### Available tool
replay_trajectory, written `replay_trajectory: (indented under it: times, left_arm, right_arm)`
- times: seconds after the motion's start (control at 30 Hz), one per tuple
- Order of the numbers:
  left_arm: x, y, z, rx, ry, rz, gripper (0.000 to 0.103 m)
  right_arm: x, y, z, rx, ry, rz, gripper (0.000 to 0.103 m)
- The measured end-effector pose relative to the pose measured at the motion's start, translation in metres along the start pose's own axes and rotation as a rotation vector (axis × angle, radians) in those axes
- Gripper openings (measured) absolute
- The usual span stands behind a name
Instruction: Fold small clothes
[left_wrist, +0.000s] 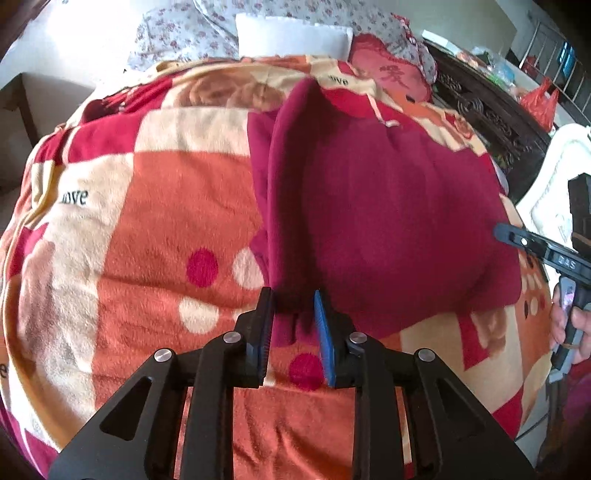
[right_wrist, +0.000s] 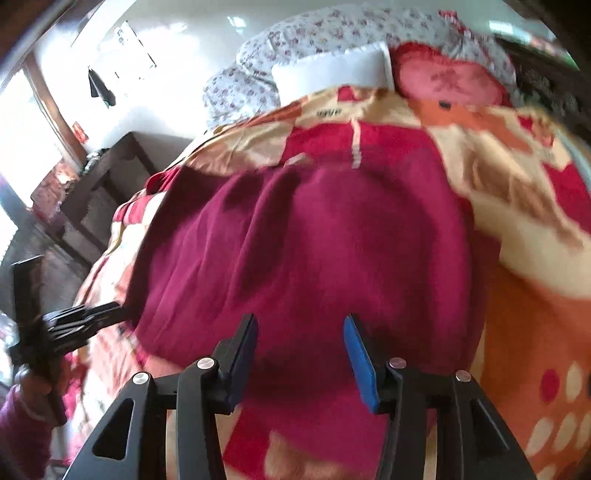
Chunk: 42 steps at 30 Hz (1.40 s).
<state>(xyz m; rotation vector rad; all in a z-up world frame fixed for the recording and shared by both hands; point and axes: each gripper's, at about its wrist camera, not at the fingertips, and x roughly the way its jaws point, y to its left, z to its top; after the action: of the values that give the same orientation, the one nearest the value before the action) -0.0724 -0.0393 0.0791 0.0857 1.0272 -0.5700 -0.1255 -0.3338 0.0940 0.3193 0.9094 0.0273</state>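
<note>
Lying across a patterned red, orange and cream blanket (left_wrist: 155, 221) on a bed, a dark red garment (left_wrist: 388, 221) is spreading flat with 1 raised fold running along its left side in the left wrist view. The left gripper (left_wrist: 293, 306) is pointing down at the near end of that fold; its jaws are standing narrowly apart, with the near corner of the cloth sitting between the 2 pads, and the pads are not visibly pressing on it. The right gripper (right_wrist: 299, 332) is hovering over the near edge of the garment (right_wrist: 314, 251), jaws standing moderately wide with nothing pinched between them; this view is blurring with motion. From the left wrist camera, the right gripper is showing at the right margin, its black finger tip (left_wrist: 517, 236) reaching just over the garment's right edge, with a hand (left_wrist: 569, 325) gripping the handle below. At the head of the bed, a white pillow (left_wrist: 291, 35), a floral quilt (left_wrist: 184, 33) and a pink cushion (left_wrist: 391, 75) are resting beyond the blanket.
</note>
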Motion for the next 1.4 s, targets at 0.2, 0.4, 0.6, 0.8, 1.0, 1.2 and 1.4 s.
replay_trajectory:
  times: [0.2, 0.4, 0.6, 0.8, 1.0, 1.2, 1.4]
  left_arm:
    - [0.015, -0.003, 0.014, -0.036, -0.029, 0.02, 0.047]
    - [0.043, -0.009, 0.017, -0.028, 0.007, 0.068, 0.047]
    - [0.056, 0.002, 0.019, -0.097, 0.016, 0.038, 0.05]
    - [0.057, 0.003, 0.019, -0.099, 0.011, 0.025, 0.05]
    - [0.059, 0.009, 0.019, -0.114, 0.008, 0.006, 0.056]
    - [0.061, 0.013, 0.016, -0.135, 0.002, -0.003, 0.063]
    - [0.062, 0.021, 0.016, -0.159, -0.003, -0.037, 0.065]
  right_arm:
    - [0.017, -0.009, 0.037, 0.032, -0.045, -0.064, 0.047]
    - [0.049, -0.022, 0.048, 0.038, -0.005, -0.14, 0.047]
    - [0.051, -0.014, 0.061, 0.007, 0.018, -0.18, 0.047]
    - [0.042, 0.028, 0.082, -0.018, -0.036, -0.075, 0.047]
    - [0.07, 0.096, 0.098, -0.151, -0.015, 0.043, 0.043]
    - [0.105, 0.14, 0.115, -0.212, 0.015, 0.079, 0.042]
    - [0.147, 0.161, 0.125, -0.254, 0.077, 0.04, 0.042]
